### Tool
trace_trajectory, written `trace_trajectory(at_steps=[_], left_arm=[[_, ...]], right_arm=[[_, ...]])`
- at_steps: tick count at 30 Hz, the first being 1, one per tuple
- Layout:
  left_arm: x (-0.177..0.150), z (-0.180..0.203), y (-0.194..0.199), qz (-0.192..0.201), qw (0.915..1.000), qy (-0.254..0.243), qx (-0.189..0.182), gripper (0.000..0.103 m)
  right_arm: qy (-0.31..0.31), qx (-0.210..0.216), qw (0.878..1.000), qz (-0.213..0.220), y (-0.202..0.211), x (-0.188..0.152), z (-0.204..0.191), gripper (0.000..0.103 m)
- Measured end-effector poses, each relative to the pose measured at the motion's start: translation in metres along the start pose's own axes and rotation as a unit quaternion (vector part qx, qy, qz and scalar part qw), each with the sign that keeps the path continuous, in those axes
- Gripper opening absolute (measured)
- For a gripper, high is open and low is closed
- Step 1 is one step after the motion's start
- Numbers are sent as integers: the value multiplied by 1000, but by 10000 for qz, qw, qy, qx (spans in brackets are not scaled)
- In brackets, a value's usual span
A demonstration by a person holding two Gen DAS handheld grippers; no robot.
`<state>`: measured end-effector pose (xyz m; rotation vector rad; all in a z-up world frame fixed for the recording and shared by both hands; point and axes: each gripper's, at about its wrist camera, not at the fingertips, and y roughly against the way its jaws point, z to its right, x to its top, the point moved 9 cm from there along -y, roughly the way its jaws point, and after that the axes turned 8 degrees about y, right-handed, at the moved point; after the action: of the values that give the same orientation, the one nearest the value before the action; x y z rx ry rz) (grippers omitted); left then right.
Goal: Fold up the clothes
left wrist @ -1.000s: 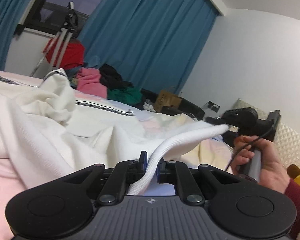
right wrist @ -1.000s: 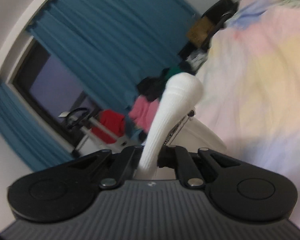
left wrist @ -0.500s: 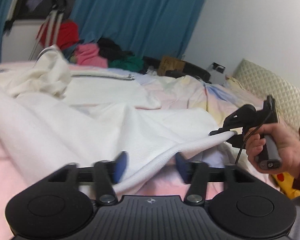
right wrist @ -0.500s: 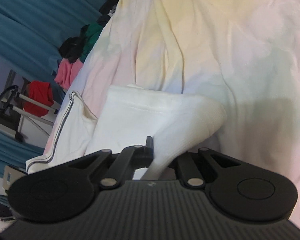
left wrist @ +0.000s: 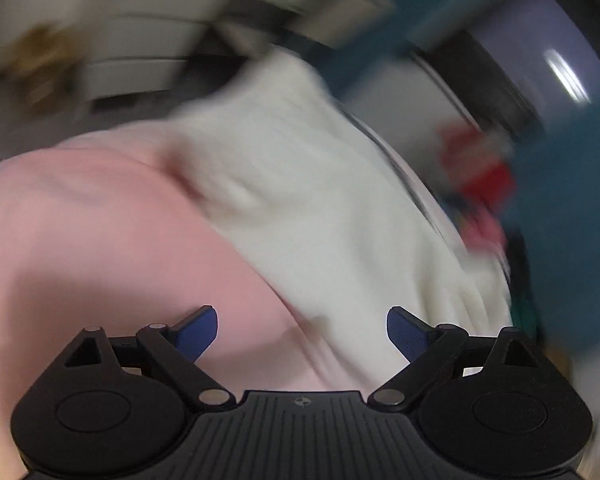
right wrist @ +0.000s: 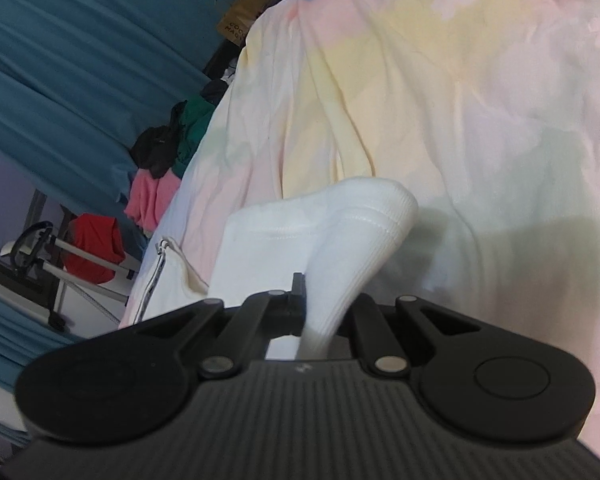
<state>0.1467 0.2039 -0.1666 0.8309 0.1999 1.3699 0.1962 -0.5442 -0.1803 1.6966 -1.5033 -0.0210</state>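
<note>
Two claws work one white garment (right wrist: 300,232) spread on the pastel bed (right wrist: 480,100), filling the centre and lower left of the right wrist view. The right claw (right wrist: 320,312) is clamped on its ribbed edge, which runs up and right from the jaws. The left claw (left wrist: 302,332) gapes wide, empty, in a blurred view with the cloth above and right, so the right is nearer.

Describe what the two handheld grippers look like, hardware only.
Both are matte black plastic. The left gripper has a ribbed body with a small round emblem, round discs at both sides, silver pivot pins, triangular cut-outs in its linkage arms, and blue textured pads. The right gripper has the same ribbing, discs and pins.
</note>
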Motion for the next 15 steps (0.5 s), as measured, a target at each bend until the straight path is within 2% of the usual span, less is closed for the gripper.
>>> trace_trajectory(at_steps=[3,7,10,12,13,15], left_arm=[[36,-17,-22,133,9967,753,-260,93],[57,-17,-42,204,9963,733,-399,87],[68,-13,-50,343,9984,404,-178,69],[74,-11,-54,365,9990,251,6,49],[78,-9,-53,369,9991,202,32,47],[85,-1,-44,441,9990,100,-53,29]], right_arm=[[7,-75,10000,-6,-3,-1,3,6],[43,-169,9998,-30,-7,-3,6,6],[161,-214,9996,-3,-10,-3,3,6],[238,-214,9995,31,-12,-2,0,6],[228,-205,9995,40,-12,-2,0,6],[106,-172,9998,34,-13,-3,3,6]])
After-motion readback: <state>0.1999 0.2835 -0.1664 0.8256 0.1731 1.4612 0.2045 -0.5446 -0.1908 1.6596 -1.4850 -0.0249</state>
